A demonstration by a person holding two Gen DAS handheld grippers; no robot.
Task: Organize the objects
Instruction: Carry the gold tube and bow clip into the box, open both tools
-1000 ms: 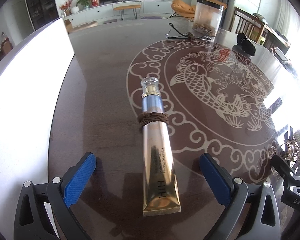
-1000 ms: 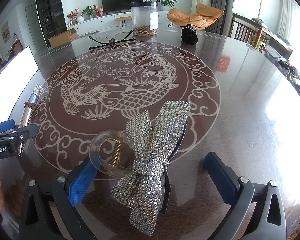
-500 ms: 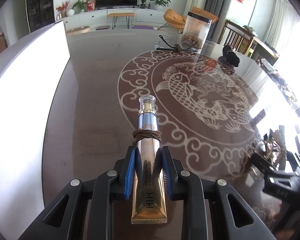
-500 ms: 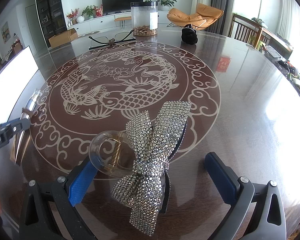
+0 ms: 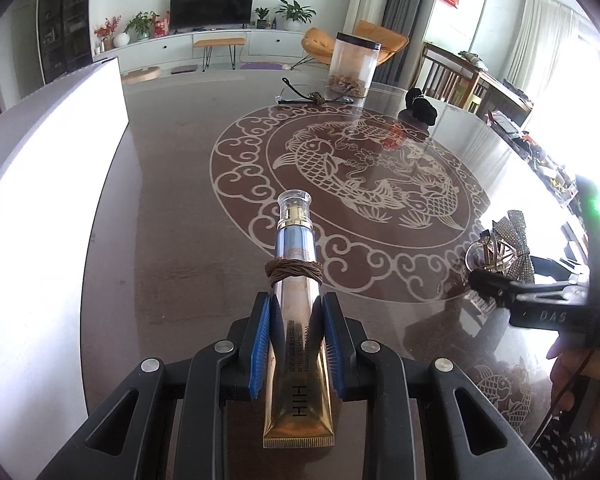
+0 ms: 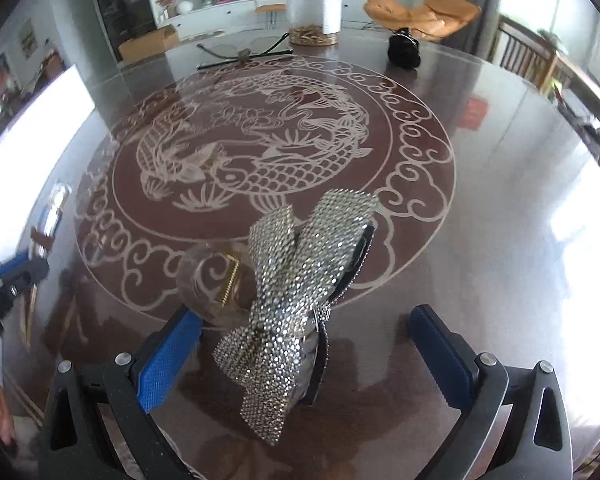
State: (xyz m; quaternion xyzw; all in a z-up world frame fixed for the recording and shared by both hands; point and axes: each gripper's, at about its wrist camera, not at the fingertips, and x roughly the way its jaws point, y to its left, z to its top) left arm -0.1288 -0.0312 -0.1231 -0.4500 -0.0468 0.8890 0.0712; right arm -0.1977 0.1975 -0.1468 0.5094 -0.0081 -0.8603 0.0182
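My left gripper [image 5: 296, 344] is shut on a gold cosmetic tube [image 5: 298, 320] with a clear cap and a brown hair tie [image 5: 294, 270] wound round it. The tube is held above the table, cap pointing away. It shows blurred at the left of the right wrist view [image 6: 54, 216]. My right gripper [image 6: 304, 352] is open, its blue pads on either side of a rhinestone bow hair clip [image 6: 300, 276] with a clear claw and gold spring. The clip lies on the table; it also shows in the left wrist view [image 5: 508, 244].
The dark glass table [image 6: 480, 208] bears a koi pattern. At its far side stand a clear jar [image 6: 312, 12], glasses tied with cord [image 6: 244, 54] and a black scrunchie [image 6: 404, 50]. A white box [image 5: 40, 200] stands along the left edge.
My left gripper closed on the gold tube and lifted it off the table. My right gripper moved slightly closer to the bow clip, still open.
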